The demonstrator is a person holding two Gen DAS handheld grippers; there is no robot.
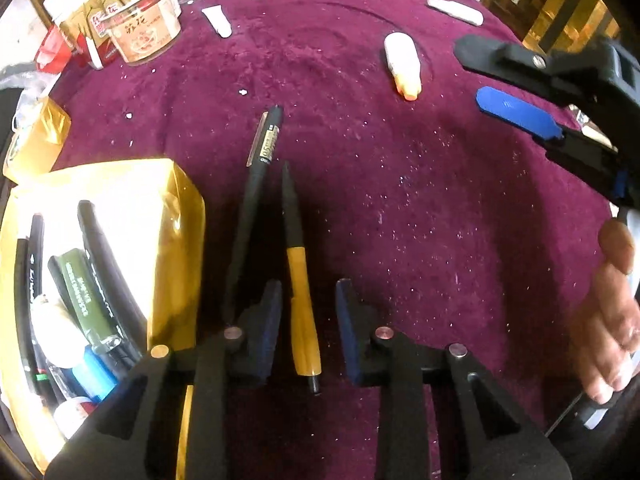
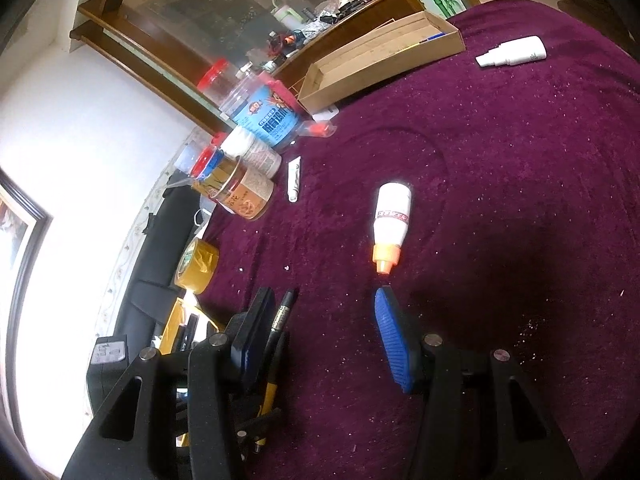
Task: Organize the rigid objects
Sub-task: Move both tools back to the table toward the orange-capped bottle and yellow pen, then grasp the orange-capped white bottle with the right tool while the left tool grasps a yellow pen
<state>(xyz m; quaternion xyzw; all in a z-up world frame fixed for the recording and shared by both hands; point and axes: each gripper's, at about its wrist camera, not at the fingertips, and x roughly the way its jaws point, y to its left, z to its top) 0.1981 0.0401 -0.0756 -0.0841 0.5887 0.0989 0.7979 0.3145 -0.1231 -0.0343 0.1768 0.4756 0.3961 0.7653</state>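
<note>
Straddling yellow-black pen (image 1: 298,280), left gripper (image 1: 308,332) jaws part-open, not pinching; stiff, slick barrel — grip mid-body. Right gripper (image 2: 324,340) wide open, empty.

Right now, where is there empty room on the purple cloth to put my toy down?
Bare cloth lies right of the yellow-and-black pen, below the white squeeze bottle with the orange cap. It is crowded by the yellow box of pens and the jars.

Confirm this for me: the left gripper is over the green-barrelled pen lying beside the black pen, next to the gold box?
Not quite. The pen between the left gripper's fingers has a yellow barrel, not green, as the left wrist view shows. It does lie beside the black pen, next to the gold box.
</note>
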